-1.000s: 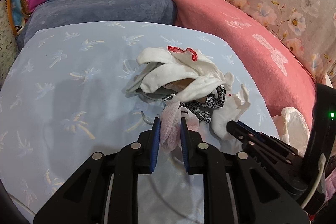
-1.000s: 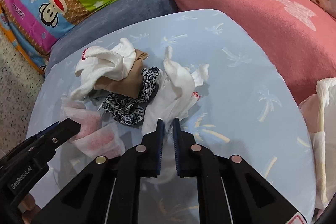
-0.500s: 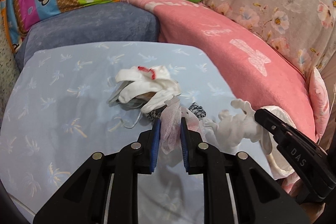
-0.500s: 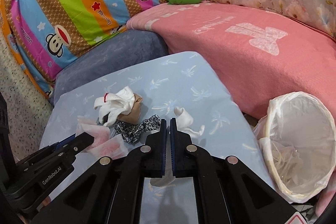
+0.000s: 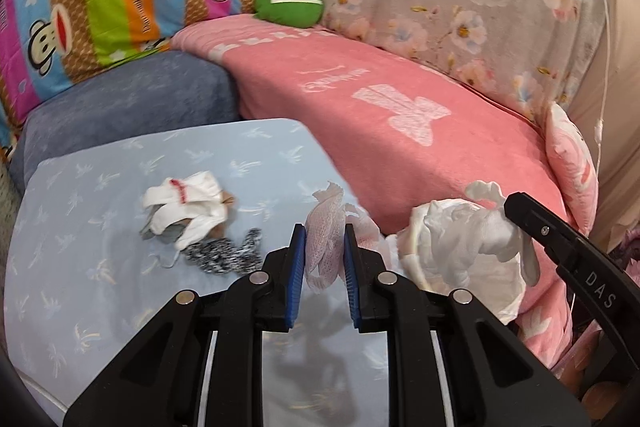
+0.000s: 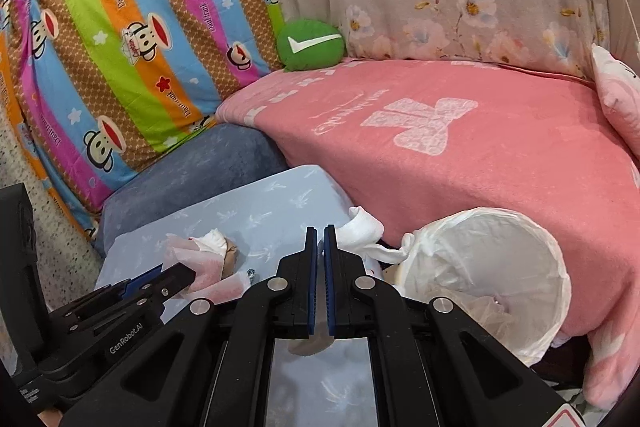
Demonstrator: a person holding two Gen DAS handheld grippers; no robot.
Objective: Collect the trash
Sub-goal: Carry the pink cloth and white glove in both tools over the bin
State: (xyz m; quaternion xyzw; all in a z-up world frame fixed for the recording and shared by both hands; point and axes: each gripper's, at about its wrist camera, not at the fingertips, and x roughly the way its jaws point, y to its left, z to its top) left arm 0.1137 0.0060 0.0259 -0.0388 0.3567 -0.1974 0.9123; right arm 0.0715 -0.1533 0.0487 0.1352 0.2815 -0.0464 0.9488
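Observation:
My left gripper [image 5: 325,261] is shut on a pink-white tissue wad [image 5: 326,227], held above the light blue table [image 5: 80,247]. It also shows in the right wrist view [image 6: 208,267]. My right gripper [image 6: 319,259] is shut on a white crumpled cloth [image 6: 362,229], lifted near the bin. The right gripper's cloth shows in the left wrist view [image 5: 472,243]. A white-lined trash bin [image 6: 556,267] stands on the right beside the table. A pile of white, brown and leopard-print rags [image 5: 192,223] lies on the table.
A pink blanket-covered sofa [image 6: 460,147] curves behind the table and bin. A blue-grey cushion [image 5: 128,103], a striped monkey-print pillow [image 6: 132,39] and a green ball [image 6: 310,45] sit at the back. A pink pillow [image 5: 572,163] lies at the right.
Both grippers have risen and pulled back from the table with their pieces. The right gripper has swung right with the white cloth toward the bin. The rag pile stays on the table.

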